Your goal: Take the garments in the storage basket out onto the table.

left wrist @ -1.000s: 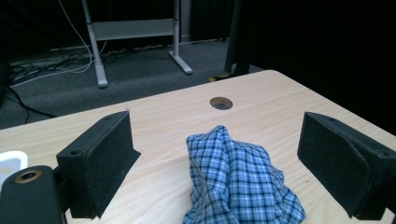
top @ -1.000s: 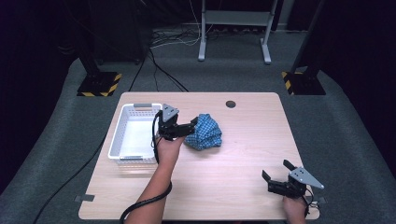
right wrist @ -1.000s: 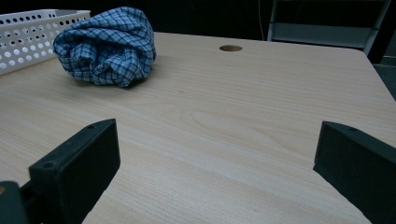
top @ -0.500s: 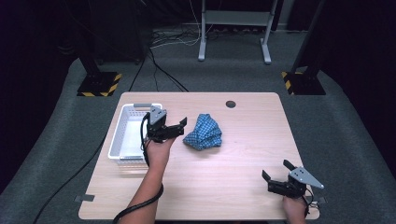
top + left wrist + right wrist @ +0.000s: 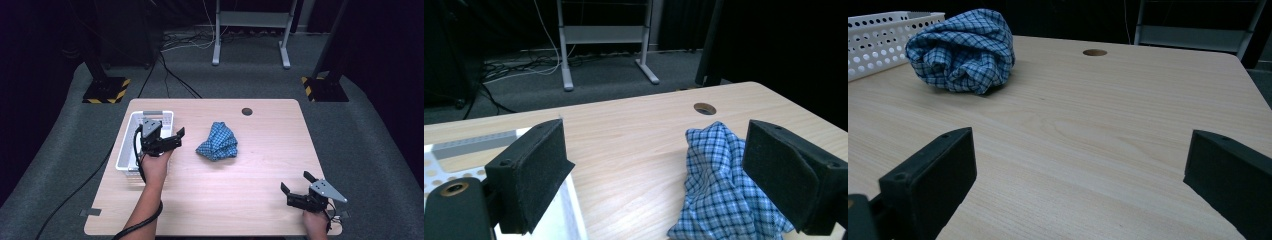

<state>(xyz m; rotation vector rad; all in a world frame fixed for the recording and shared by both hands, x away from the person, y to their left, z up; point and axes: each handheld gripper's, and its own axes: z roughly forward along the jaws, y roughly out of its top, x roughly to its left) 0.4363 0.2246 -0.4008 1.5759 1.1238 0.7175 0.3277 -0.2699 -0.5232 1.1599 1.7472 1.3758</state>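
Observation:
A crumpled blue checked cloth (image 5: 218, 142) lies on the wooden table (image 5: 240, 200), a little left of centre. My left gripper (image 5: 176, 139) is open and holds nothing, hovering by the right edge of a white perforated basket (image 5: 125, 150), a short way left of the cloth. In the left gripper view the cloth (image 5: 719, 195) sits ahead near the right pad, not between the jaws of my left gripper (image 5: 656, 150). My right gripper (image 5: 295, 182) is open and holds nothing near the front right corner. From the right gripper (image 5: 1080, 160), the cloth (image 5: 965, 50) is far off.
The basket (image 5: 878, 40) stands at the table's left side with its corner (image 5: 454, 150) under my left gripper. A round cable hole (image 5: 247, 111) is near the far edge. Black stands and cables lie on the floor beyond the table.
My left gripper has drawn back leftward from the cloth to the basket's edge, open, leaving the cloth on the table. The right gripper has not moved.

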